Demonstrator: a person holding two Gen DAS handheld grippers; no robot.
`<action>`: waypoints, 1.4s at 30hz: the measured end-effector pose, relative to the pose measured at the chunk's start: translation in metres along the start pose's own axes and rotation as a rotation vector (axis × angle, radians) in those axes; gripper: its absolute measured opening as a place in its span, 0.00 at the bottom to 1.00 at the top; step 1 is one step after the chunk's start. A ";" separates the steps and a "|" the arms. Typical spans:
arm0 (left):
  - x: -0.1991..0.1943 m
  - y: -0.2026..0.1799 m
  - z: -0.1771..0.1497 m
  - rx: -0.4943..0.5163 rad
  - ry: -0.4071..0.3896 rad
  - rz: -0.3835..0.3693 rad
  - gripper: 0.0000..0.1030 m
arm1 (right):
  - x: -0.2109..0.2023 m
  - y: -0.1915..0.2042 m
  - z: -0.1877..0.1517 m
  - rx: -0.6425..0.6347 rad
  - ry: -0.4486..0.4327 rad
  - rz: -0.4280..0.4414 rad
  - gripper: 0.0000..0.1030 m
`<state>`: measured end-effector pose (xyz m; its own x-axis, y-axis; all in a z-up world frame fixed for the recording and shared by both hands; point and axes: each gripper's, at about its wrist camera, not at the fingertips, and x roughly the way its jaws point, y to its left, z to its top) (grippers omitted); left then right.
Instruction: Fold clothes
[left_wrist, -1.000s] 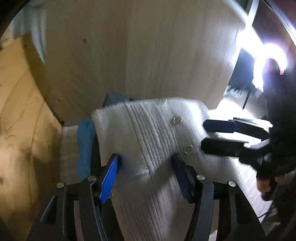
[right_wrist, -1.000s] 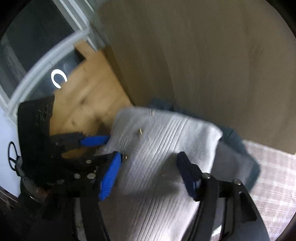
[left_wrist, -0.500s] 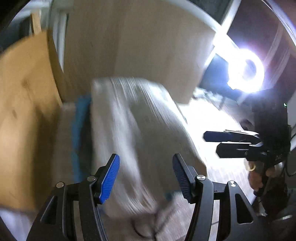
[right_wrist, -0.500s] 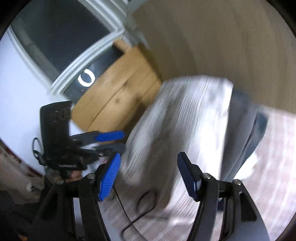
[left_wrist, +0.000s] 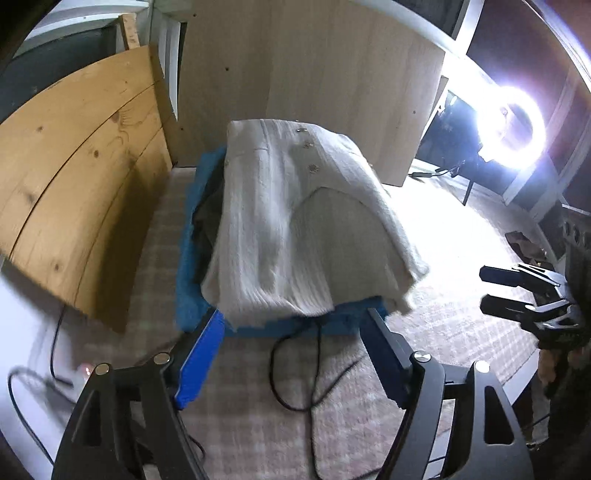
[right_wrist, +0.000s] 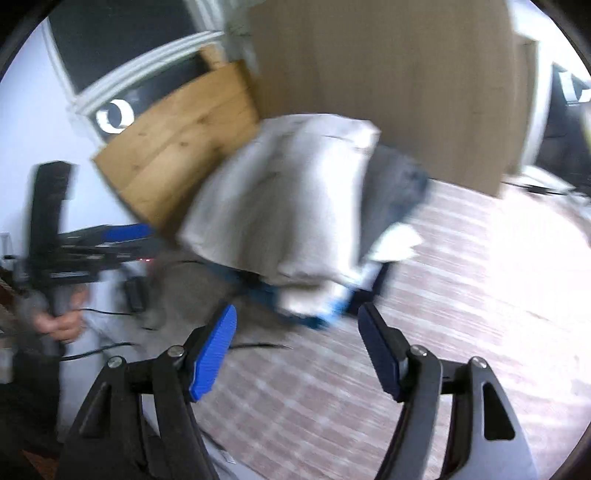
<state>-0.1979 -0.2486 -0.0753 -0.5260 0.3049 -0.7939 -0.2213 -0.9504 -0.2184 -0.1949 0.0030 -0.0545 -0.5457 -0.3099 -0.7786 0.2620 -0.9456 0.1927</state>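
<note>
A folded white knit cardigan (left_wrist: 295, 221) with small buttons lies on top of a stack of folded clothes, over a blue garment (left_wrist: 192, 295) and a dark one. The stack sits on a checked pink cloth (left_wrist: 258, 406). My left gripper (left_wrist: 291, 332) is open and empty, just short of the stack's near edge. My right gripper (right_wrist: 297, 332) is open and empty, also pulled back from the stack (right_wrist: 280, 206); that view is blurred. Each gripper shows in the other's view: the right one (left_wrist: 517, 291) and the left one (right_wrist: 110, 243).
A pale wooden panel (left_wrist: 314, 81) stands behind the stack and a pine board (left_wrist: 85, 177) leans at its left. A black cable (left_wrist: 295, 369) lies on the cloth in front of the stack. A bright ring light (left_wrist: 509, 125) glares at the right.
Both grippers have let go of the white cardigan and drawn back from the stack. The cardigan now rests on the pile.
</note>
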 end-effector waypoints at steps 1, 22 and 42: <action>-0.001 -0.005 -0.004 -0.002 0.001 0.004 0.73 | -0.002 -0.003 -0.006 0.015 0.009 -0.026 0.66; -0.048 -0.121 -0.066 -0.149 -0.041 0.299 0.75 | -0.062 -0.087 -0.093 0.104 0.129 -0.077 0.66; -0.104 -0.244 -0.122 -0.190 -0.120 0.320 0.76 | -0.154 -0.143 -0.161 -0.008 0.052 -0.086 0.66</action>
<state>0.0112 -0.0558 -0.0087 -0.6387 -0.0141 -0.7694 0.1196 -0.9895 -0.0811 -0.0202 0.2022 -0.0581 -0.5240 -0.2221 -0.8222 0.2226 -0.9676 0.1195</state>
